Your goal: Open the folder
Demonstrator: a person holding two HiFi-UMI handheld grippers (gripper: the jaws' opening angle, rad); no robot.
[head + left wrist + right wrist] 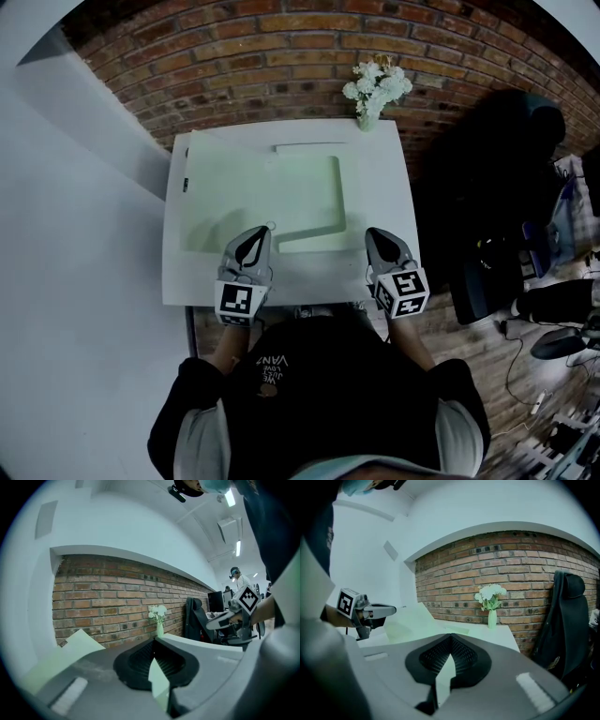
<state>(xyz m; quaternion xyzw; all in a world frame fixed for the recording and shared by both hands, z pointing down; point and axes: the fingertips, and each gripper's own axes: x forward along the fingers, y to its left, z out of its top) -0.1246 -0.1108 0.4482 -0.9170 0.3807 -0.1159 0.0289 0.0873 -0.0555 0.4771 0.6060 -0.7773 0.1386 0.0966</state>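
A pale green folder (234,187) lies on the white table (380,178). In the gripper views its sheet (77,648) (410,620) seems to rise at a slant. My left gripper (263,231) is shut, with its tip at the folder's near edge. In the left gripper view the jaws (153,641) meet, and a green strip shows in the slit under them. Whether it is pinched I cannot tell. My right gripper (373,232) is shut and holds nothing. It rests over bare table to the right of the folder (450,637).
A small vase of white flowers (373,94) stands at the table's far edge against the brick wall (281,56). A black chair (506,150) and a cluttered desk (562,281) are to the right. A person (239,578) stands far off.
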